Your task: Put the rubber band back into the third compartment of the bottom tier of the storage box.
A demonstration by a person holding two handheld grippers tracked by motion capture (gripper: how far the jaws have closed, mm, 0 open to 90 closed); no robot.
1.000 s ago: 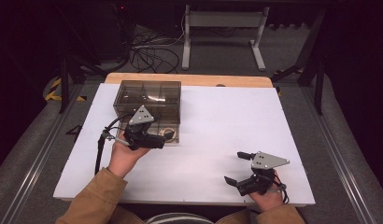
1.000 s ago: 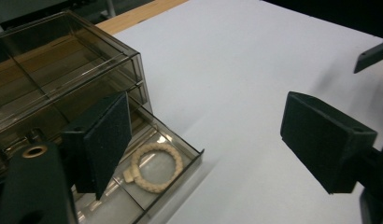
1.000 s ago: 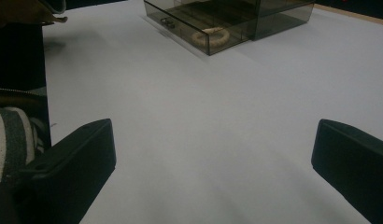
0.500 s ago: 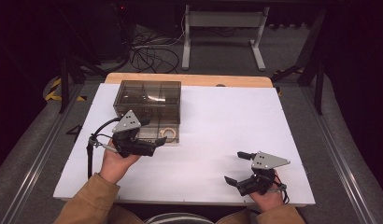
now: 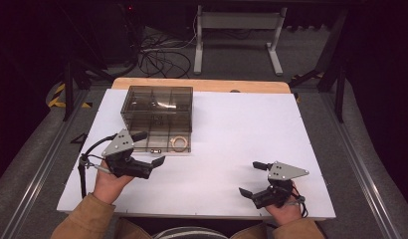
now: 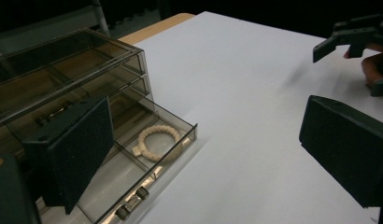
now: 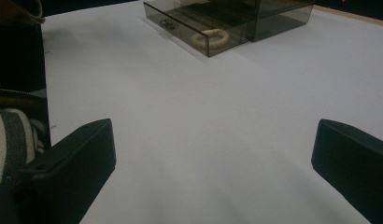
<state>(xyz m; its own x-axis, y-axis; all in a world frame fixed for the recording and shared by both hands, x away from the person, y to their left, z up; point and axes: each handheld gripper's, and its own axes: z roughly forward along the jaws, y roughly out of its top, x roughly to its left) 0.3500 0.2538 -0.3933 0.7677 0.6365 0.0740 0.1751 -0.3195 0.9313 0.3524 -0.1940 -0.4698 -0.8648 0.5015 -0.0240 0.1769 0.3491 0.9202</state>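
Drawer (image 5: 164, 144) pulled out of the smoky box (image 5: 157, 105), and we have both grippers empty
We see the pale bracelet (image 5: 179, 144) lying in the drawer's right end; our left gripper (image 5: 148, 148), just left of the drawer front, has just been opening its jaws, nothing between them; our right gripper (image 5: 252, 178), well off to the drawer's right, is spread wide over bare white table (image 5: 242, 129)

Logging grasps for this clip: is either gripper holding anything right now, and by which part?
Nothing is held: left gripper and right gripper both have open, empty jaws.
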